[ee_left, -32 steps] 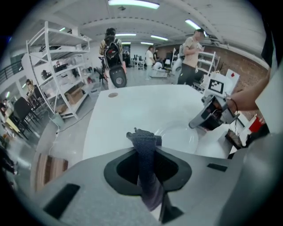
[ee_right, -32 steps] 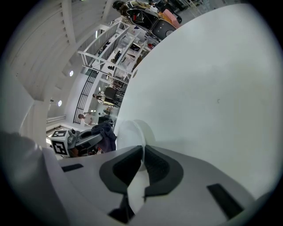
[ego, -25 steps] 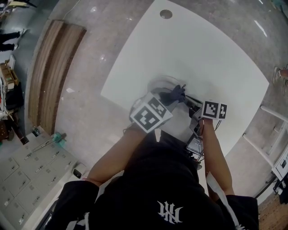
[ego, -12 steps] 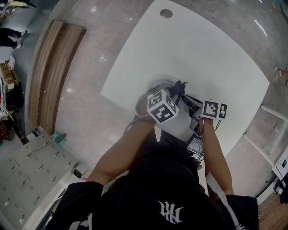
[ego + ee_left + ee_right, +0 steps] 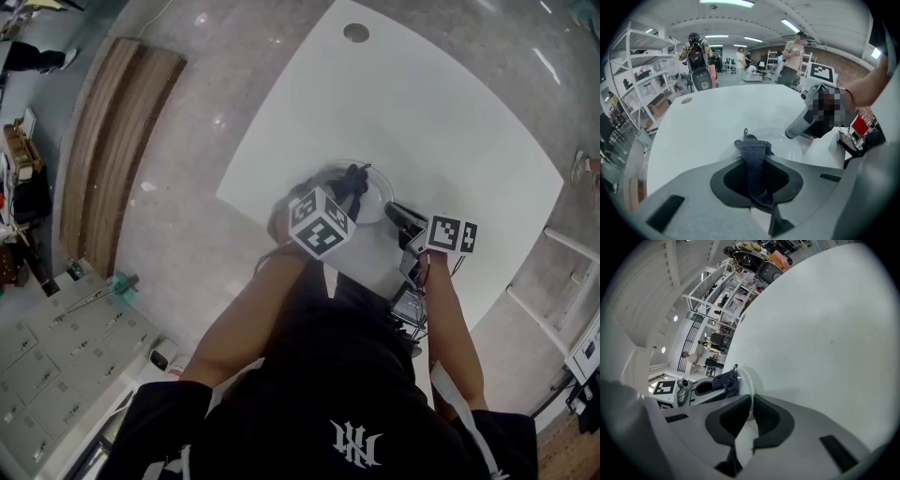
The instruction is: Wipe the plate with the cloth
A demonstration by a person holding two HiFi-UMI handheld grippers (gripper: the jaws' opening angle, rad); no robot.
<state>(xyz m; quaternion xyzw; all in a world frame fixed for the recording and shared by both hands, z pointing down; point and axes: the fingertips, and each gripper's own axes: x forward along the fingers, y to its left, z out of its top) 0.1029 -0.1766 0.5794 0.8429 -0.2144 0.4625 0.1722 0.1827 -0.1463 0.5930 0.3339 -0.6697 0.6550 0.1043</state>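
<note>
1. The left gripper (image 5: pixel 757 165) has its jaws pressed together on a dark grey knitted cloth (image 5: pixel 753 152), which runs up between the pads and sticks out past the tips in a folded bunch
2. That bunch of cloth hangs over a pale round plate (image 5: pixel 377 193), on the part of it nearer the person; no view shows whether the cloth actually touches the plate
3. The plate sits on a white square surface (image 5: pixel 450 122), close to the edge nearest the person
4. The right gripper (image 5: pixel 751 401) has its jaws closed on the thin rim of the plate, which shows edge-on between the dark pads in the right gripper view
5. In the head view the right gripper holds the plate at its right side, while the left gripper comes in from the near left, so the two stand close together but apart
6. The right gripper view shows the left gripper and its cloth just beyond the held rim
7. Whether the clamped side of the plate is lifted off the surface cannot be told
8. A small round hole (image 5: pixel 355 32) lies in the far corner of the surface, well apart from the plate
9. White shelving (image 5: pixel 637 70) and several standing people show in the room behind
</note>
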